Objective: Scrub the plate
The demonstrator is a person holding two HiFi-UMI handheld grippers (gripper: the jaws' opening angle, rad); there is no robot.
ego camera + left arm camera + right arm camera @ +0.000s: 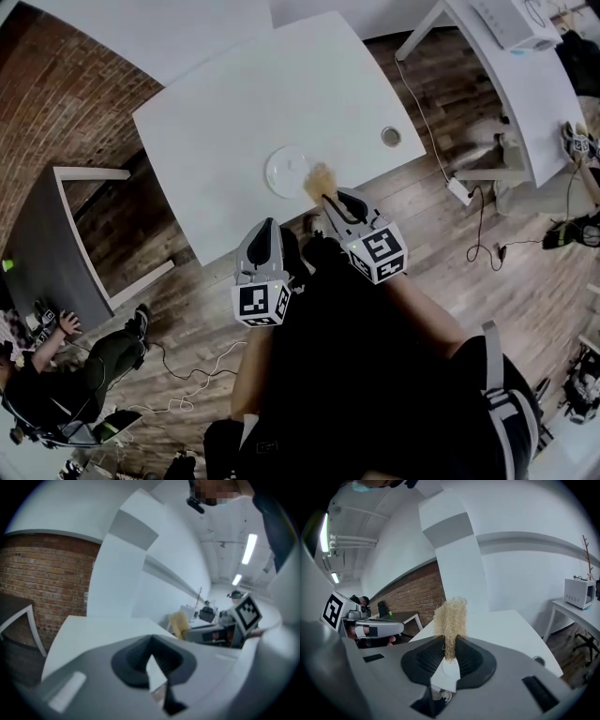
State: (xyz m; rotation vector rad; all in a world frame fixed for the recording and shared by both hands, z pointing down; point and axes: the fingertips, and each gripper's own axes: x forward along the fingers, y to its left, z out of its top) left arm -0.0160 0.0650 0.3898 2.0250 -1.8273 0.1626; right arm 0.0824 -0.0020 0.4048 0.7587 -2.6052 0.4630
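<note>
Plate, white and round, lies near the front edge of the white table, beside a small round hole in the tabletop. The right gripper pinches a tan fibrous scrubber between its jaws, with the tuft over the plate's near right rim; contact with the plate cannot be made out. The left gripper hangs just off the table's front edge, over the wooden floor, jaws pressed together with nothing between them.

Right gripper jaws pinch a tan, fibrous scrubber, standing upright above a white surface; brick wall behind.
</note>
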